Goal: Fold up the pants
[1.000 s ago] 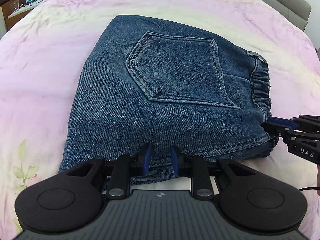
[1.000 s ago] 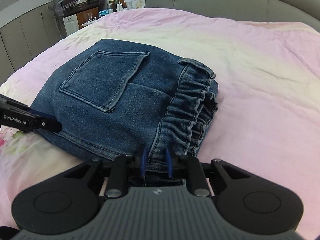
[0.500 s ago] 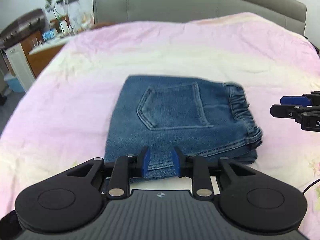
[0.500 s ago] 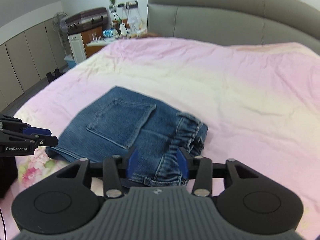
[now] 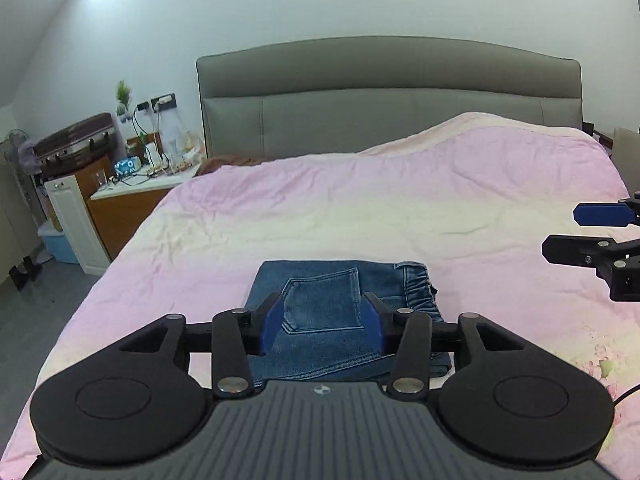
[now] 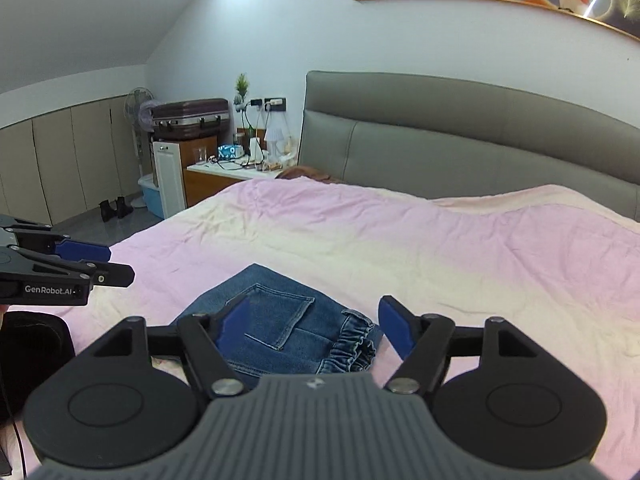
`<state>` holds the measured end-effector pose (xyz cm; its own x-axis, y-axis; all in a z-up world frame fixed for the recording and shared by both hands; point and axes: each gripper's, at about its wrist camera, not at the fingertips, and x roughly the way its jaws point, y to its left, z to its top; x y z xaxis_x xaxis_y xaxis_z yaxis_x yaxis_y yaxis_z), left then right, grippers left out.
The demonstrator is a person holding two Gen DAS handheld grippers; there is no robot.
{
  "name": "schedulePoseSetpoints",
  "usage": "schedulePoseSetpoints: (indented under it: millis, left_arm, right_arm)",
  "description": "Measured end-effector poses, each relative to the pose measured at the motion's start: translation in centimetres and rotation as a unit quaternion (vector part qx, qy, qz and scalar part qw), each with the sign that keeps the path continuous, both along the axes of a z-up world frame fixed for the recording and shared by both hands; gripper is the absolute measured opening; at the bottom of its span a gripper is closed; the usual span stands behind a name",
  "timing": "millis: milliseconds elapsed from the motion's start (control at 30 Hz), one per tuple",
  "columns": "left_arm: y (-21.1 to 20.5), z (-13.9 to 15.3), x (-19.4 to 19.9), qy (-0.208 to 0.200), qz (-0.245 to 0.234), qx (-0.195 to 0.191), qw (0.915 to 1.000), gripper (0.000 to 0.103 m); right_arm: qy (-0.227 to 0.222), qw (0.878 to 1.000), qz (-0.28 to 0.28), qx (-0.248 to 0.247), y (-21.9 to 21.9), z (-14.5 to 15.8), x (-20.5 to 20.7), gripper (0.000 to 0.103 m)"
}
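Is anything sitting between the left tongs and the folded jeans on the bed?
Nothing visible. The left tongs hang open above the folded jeans, with only air between. The right tongs hang off to the side, also open.

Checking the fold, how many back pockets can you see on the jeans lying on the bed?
1. The pocket faces up on the folded jeans, beside the elastic waistband. A second pocket may be hidden inside the fold.
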<state>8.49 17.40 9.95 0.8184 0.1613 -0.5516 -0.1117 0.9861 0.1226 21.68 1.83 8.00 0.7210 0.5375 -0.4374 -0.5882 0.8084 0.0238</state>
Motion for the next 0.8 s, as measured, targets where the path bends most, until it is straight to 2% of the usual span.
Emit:
schedulePoseSetpoints:
  millis: [33, 100, 167, 267, 333, 400, 467, 567, 667, 800]
  left_arm:
    - [-0.5, 0.4, -0.7, -0.010, -0.002, 0.002, 1.0000, 0.060]
    - [-1.6, 0.9, -2.1, -0.030, -0.002, 0.007, 0.9995, 0.066]
    - [-2.5, 1.1, -3.3, -0.047, -0.002, 0.017, 0.9988, 0.074]
    - [-3.8, 1.0, -4.9, -0.071, -0.002, 0.023, 0.9972, 0.081]
    - [-4.5, 0.7, -5.9, -0.088, 0.002, 0.021, 0.9959, 0.086]
    - [-4.9, 0.3, -6.6, -0.100, 0.008, 0.015, 0.9948, 0.090]
    - [-5.3, -0.2, -7.3, -0.113, 0.015, 0.010, 0.9935, 0.091]
    - [-5.6, -1.2, -8.2, -0.122, 0.032, 0.003, 0.9920, 0.092]
    - [-5.6, -2.6, -8.9, -0.125, 0.042, -0.001, 0.9913, 0.098]
    - [-5.8, -4.8, -8.6, -0.090, 0.056, -0.002, 0.9943, 0.098]
  right_arm:
    - [-0.007, 1.000, -0.002, 0.003, -0.5, 0.4, -1.0, 0.069]
    - [-0.020, 1.000, -0.002, 0.013, -1.7, 0.9, -3.1, 0.080]
    - [-0.035, 0.999, -0.007, 0.021, -2.8, 1.1, -5.2, 0.081]
    - [-0.054, 0.998, -0.020, 0.032, -4.4, 0.9, -8.2, 0.087]
    - [-0.065, 0.997, -0.026, 0.037, -5.3, 0.4, -10.1, 0.088]
    - [-0.077, 0.995, -0.044, 0.037, -5.9, -0.2, -11.9, 0.095]
    - [-0.082, 0.994, -0.054, 0.037, -6.6, -1.1, -13.5, 0.096]
    - [-0.084, 0.993, -0.071, 0.041, -6.8, -2.9, -15.0, 0.098]
    - [-0.082, 0.992, -0.086, 0.034, -6.7, -4.8, -15.7, 0.098]
    - [-0.047, 0.995, -0.090, 0.025, -6.1, -7.6, -14.6, 0.098]
